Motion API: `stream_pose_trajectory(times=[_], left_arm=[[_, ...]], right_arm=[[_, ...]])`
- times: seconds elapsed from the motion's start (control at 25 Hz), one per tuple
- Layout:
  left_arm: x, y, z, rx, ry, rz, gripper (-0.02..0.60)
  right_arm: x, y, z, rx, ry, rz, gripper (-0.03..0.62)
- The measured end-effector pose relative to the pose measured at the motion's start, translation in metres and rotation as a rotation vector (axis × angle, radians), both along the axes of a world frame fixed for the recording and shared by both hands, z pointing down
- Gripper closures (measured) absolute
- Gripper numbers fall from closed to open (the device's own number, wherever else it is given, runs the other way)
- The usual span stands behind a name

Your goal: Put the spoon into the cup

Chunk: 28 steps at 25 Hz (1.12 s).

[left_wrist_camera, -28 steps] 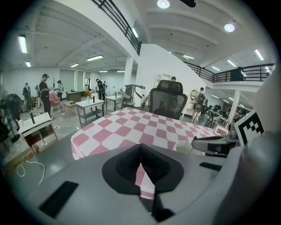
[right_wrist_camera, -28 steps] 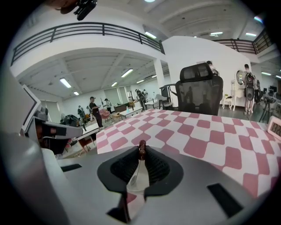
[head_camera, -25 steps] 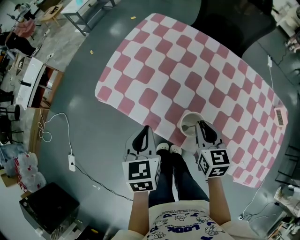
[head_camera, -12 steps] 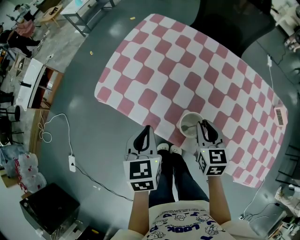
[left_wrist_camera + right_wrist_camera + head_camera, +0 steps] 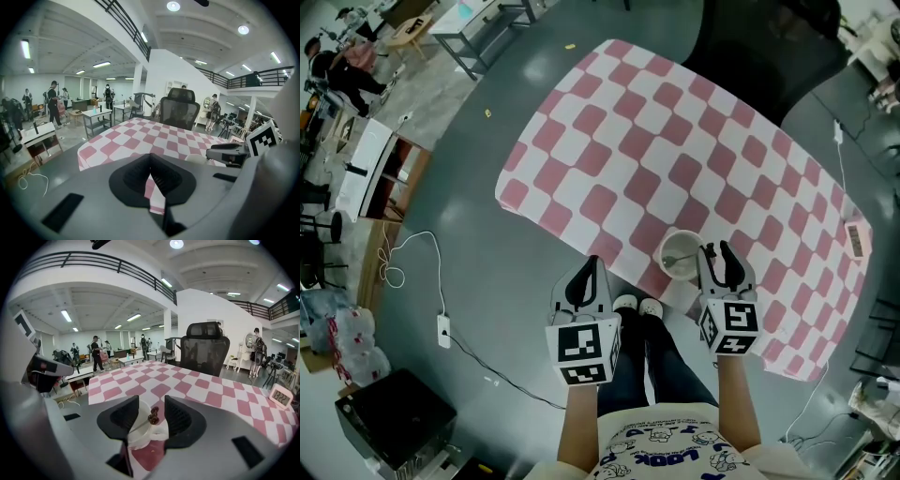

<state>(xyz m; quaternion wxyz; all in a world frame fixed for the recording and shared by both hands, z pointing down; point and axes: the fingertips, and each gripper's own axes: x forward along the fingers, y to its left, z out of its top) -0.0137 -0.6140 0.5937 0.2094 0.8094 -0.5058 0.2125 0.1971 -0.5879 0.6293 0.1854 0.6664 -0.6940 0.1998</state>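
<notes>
The spoon [image 5: 677, 256] is in the cup [image 5: 682, 255] and leans against its rim. In the right gripper view its handle rises to a brown knobbed end [image 5: 153, 417] above the white cup [image 5: 138, 430].

The cup stands at the near edge of the table [image 5: 609, 122], on the pink-and-white checked cloth [image 5: 675, 141].

Right gripper [image 5: 716, 249] — jaws apart, holding nothing. It sits just right of the cup in the head view. Its own view [image 5: 151, 402] shows the cup and spoon in the gap between the two dark pads; whether a pad touches the cup, I cannot tell.

Left gripper [image 5: 592, 265] hangs off the table's near edge, over the grey floor [image 5: 487, 234], well left of the cup. Its jaws are pressed together with nothing between them [image 5: 150, 155]; only a sliver of cloth shows below where they meet. From there the right gripper [image 5: 229, 153] shows at the right.

The person's two shoes [image 5: 636, 303] show between the grippers, just under the table edge.

Far side of the table — a dark office chair [image 5: 206, 350]. At the table's right end lies a small digital clock [image 5: 282, 397]. On the floor to the left, a white cable [image 5: 394, 267] runs to a power strip [image 5: 443, 326], with a black box [image 5: 394, 419] nearer.
</notes>
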Motion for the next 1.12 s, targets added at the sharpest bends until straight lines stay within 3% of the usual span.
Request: stream_pose_trajectory(times=[0.72, 1.12], left_arm=[[-0.012, -0.001, -0.143, 0.258, 0.050, -0.047, 0.568], [-0.022, 0.018, -0.221, 0.409, 0.081, -0.069, 0.568]], right_arm=[[0.004, 0.002, -0.190, 0.366, -0.017, 0.018, 0.521], [-0.007, 0.022, -0.271, 0.520, -0.003, -0.009, 0.549]])
